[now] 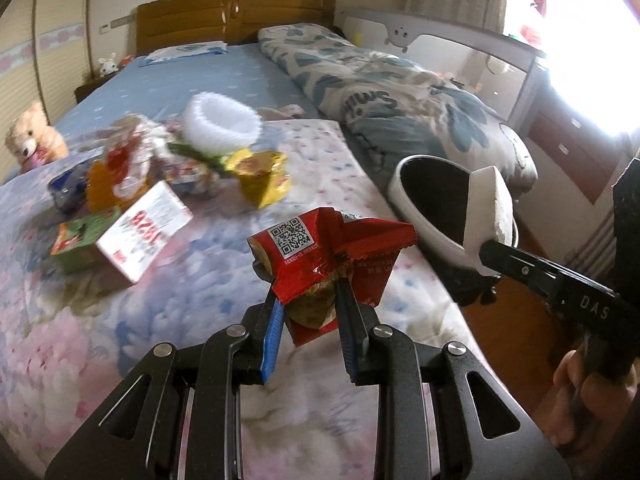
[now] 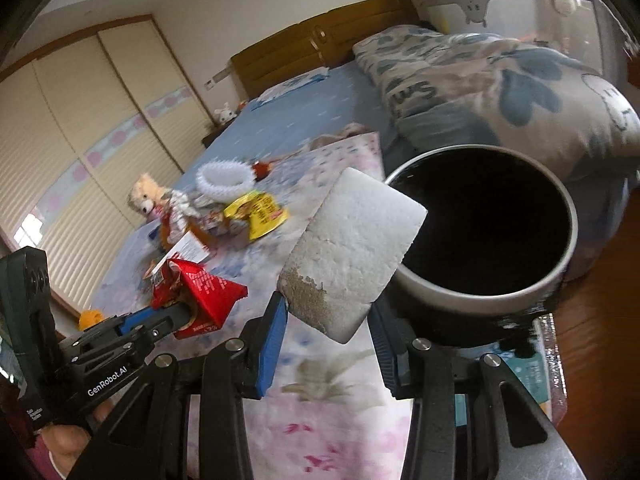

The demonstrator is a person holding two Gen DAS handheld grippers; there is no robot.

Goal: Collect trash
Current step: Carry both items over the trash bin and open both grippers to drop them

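Note:
My left gripper is shut on a crumpled red snack wrapper and holds it above the bed; it also shows in the right wrist view. My right gripper is shut on a white foam block, held beside the rim of a white trash bin with a black inside. The block and bin also show in the left wrist view. More trash lies on the floral blanket: a white and red box, a yellow wrapper, a white foam cup.
A floral blanket covers the near part of the bed. A folded quilt lies along the right side. A teddy bear sits at the left edge. A wooden headboard stands at the back. The wooden floor lies to the right.

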